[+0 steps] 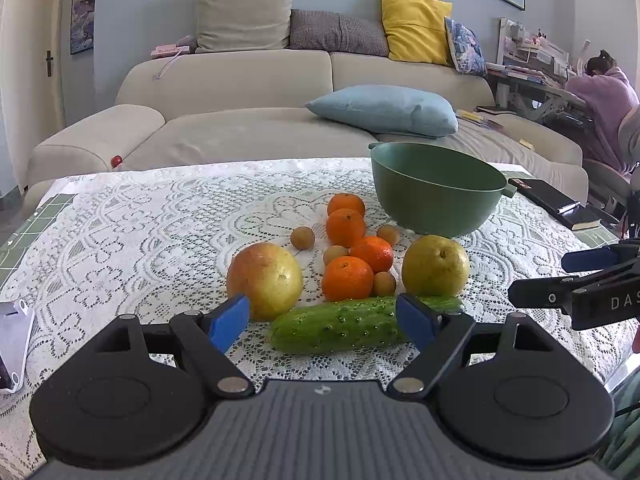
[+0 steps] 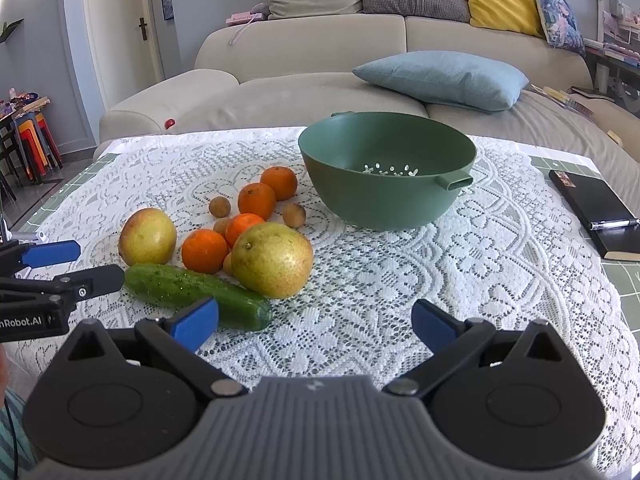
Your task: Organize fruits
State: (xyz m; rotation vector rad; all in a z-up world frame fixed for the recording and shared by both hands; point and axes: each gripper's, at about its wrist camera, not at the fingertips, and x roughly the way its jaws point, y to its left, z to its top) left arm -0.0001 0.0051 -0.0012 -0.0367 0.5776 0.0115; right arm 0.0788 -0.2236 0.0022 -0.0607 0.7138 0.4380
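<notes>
A cucumber [image 1: 348,326] [image 2: 196,292] lies nearest on the lace cloth. Behind it are a red-yellow pear [image 1: 266,280] [image 2: 148,236], a yellow-green pear [image 1: 435,266] [image 2: 272,260], several oranges [image 1: 347,284] [image 2: 205,251] and several small brown longans [image 1: 302,238] [image 2: 295,215]. A green colander bowl [image 1: 436,188] [image 2: 384,200] stands behind them to the right, empty. My left gripper [image 1: 322,308] [image 2: 76,266] is open, just short of the cucumber. My right gripper [image 2: 316,308] [image 1: 560,276] is open over bare cloth, to the right of the cucumber's end.
A black notebook with a pen [image 2: 596,208] [image 1: 560,204] lies at the table's right edge. A white object [image 1: 12,340] sits at the near left. A sofa [image 2: 320,80] runs behind the table. A person [image 1: 600,100] sits at a desk far right.
</notes>
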